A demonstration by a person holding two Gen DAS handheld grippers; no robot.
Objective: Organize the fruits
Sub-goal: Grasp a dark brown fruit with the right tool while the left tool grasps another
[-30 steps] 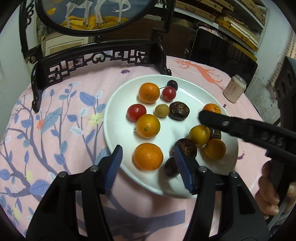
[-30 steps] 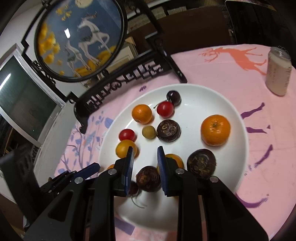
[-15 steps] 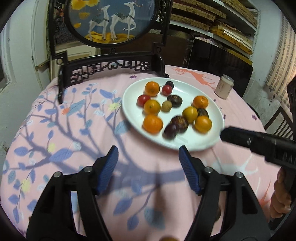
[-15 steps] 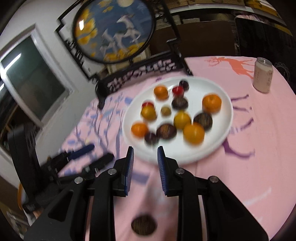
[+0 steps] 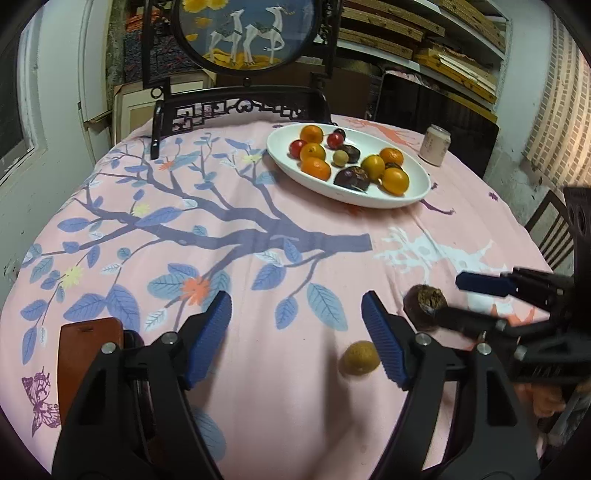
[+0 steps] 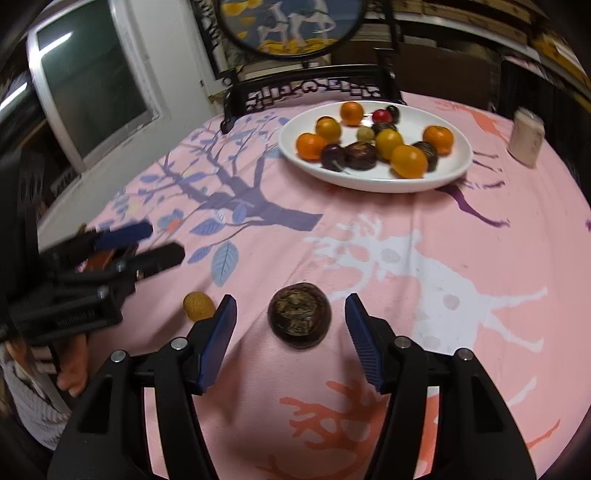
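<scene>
A white plate (image 5: 417,192) (image 6: 458,168) at the far side of the table holds several oranges, tomatoes and dark fruits. A dark brown fruit (image 6: 299,315) (image 5: 423,301) lies on the pink tablecloth between the open jaws of my right gripper (image 6: 290,325), which does not touch it. A small tan fruit (image 5: 360,359) (image 6: 198,305) lies on the cloth just left of it. My left gripper (image 5: 296,334) is open and empty, with the tan fruit by its right finger.
A pale can (image 5: 435,144) (image 6: 526,134) stands right of the plate. A black carved stand with a round deer picture (image 5: 245,29) is at the back edge. A brown wooden object (image 5: 90,354) lies near the left gripper.
Both grippers have pulled back from the plate toward the near side of the table. The right gripper's jaws have opened wide around the dark fruit on the cloth.
</scene>
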